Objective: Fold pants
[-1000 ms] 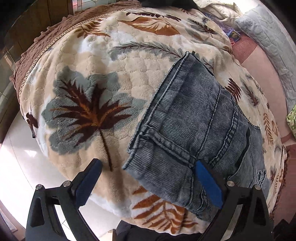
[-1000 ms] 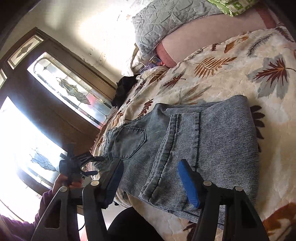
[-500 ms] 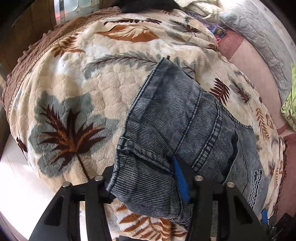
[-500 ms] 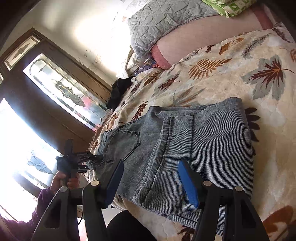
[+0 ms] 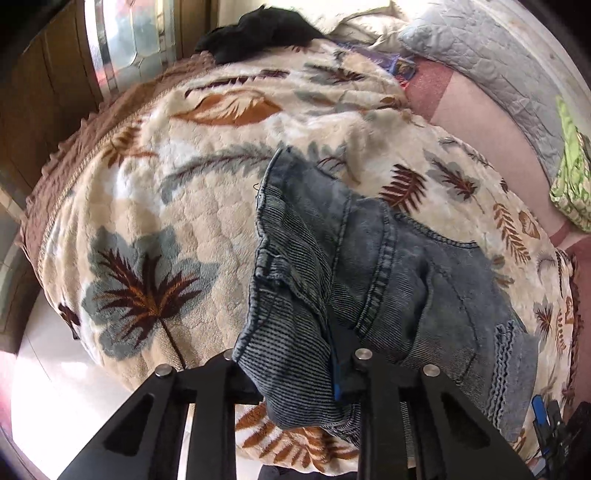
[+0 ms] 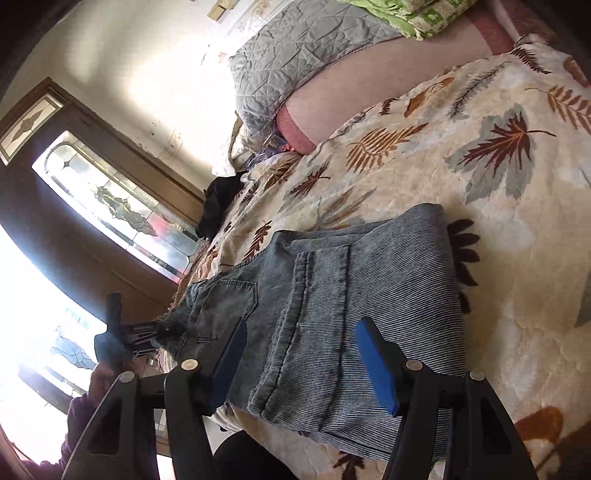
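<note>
Left gripper: fingers drawn in tight on a bunched edge of the pants, denim crumpled and lifted between the pads; one blue pad edge shows beside the fabric. Right gripper: jaws spread wide, blue pads apart, hovering over the near edge of the pants, gripping nothing.

Pants: grey-blue denim, folded, lying on the leaf-print blanket. In the right wrist view a back pocket faces up on the side toward the left gripper, which is seen clamped on the waist end of the pants at the blanket's edge, a hand around its handle.

Beyond the pants on the blanket: a black garment near the far edge, by the stained-glass door. Grey quilted pillow at the head end, past the pink sheet. Green patterned cloth beside the pillow.
</note>
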A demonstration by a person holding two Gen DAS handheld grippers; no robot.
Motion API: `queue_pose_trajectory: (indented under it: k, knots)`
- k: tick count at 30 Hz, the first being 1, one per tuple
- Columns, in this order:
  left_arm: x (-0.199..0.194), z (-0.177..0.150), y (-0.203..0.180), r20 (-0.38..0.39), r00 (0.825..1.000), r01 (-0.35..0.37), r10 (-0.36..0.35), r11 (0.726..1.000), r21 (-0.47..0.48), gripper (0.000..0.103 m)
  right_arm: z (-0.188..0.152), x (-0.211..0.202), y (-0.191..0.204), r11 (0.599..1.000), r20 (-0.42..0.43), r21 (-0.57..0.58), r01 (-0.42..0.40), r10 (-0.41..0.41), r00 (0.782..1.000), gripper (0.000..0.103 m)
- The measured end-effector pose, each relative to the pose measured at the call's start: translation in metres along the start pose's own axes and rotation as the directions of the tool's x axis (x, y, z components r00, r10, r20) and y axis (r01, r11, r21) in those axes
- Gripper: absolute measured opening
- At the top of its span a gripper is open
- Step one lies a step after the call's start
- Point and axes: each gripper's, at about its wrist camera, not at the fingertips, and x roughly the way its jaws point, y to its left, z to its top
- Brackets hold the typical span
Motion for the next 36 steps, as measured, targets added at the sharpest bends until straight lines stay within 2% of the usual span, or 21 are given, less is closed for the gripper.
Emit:
queue_pose_trajectory:
  k: [4,8,17,23,26,27,29,32,34,36]
  knots:
    - [-0.031,-0.001,-0.027,0.061,0.998,0.000,-0.006,0.995,0.100,0.020,0.004,-0.005,-0.016,0.996,0.021,0.078,0.049,-0.051,0.999,0.065]
    - [-0.057,-0.005,-0.057,0.103,0.994,0.011,-0.031,0.982,0.187,0.020,0.008,-0.013,-0.035,0.984,0.041,0.166,0.056,-0.064,0.997,0.065]
    - [-0.097,-0.031,-0.129,0.142,0.982,0.070,-0.129,0.930,0.361,0.018,0.016,-0.032,-0.054,0.972,0.091,0.229,0.056,-0.079,0.993,0.065]
    - [-0.114,-0.058,-0.197,0.116,0.970,0.129,-0.214,0.858,0.498,0.018,0.018,-0.045,-0.063,0.966,0.115,0.253,0.042,-0.073,0.991,0.065]
    - [-0.112,-0.076,-0.236,0.081,0.965,0.163,-0.249,0.811,0.561,0.016,0.019,-0.052,-0.066,0.964,0.130,0.263,0.041,-0.078,0.988,0.065]
    - [-0.110,-0.082,-0.250,0.056,0.961,0.189,-0.271,0.791,0.581,0.010,0.019,-0.054,-0.068,0.963,0.135,0.268,0.040,-0.078,0.988,0.065]
    - [-0.104,-0.097,-0.280,0.003,0.952,0.240,-0.306,0.754,0.612,0.008,0.020,-0.060,-0.072,0.959,0.150,0.280,0.040,-0.085,0.985,0.065]
    - [-0.082,-0.125,-0.323,-0.035,0.959,0.230,-0.280,0.705,0.671,0.008,0.021,-0.069,-0.081,0.951,0.173,0.306,0.036,-0.093,0.981,0.065]
    - [-0.070,-0.138,-0.339,-0.096,0.958,0.260,-0.270,0.676,0.689,0.013,0.021,-0.074,-0.087,0.946,0.182,0.323,0.040,-0.103,0.978,0.065]
    - [-0.064,-0.140,-0.339,-0.102,0.960,0.259,-0.262,0.679,0.687,0.013,0.022,-0.078,-0.092,0.941,0.187,0.336,0.040,-0.108,0.976,0.065]
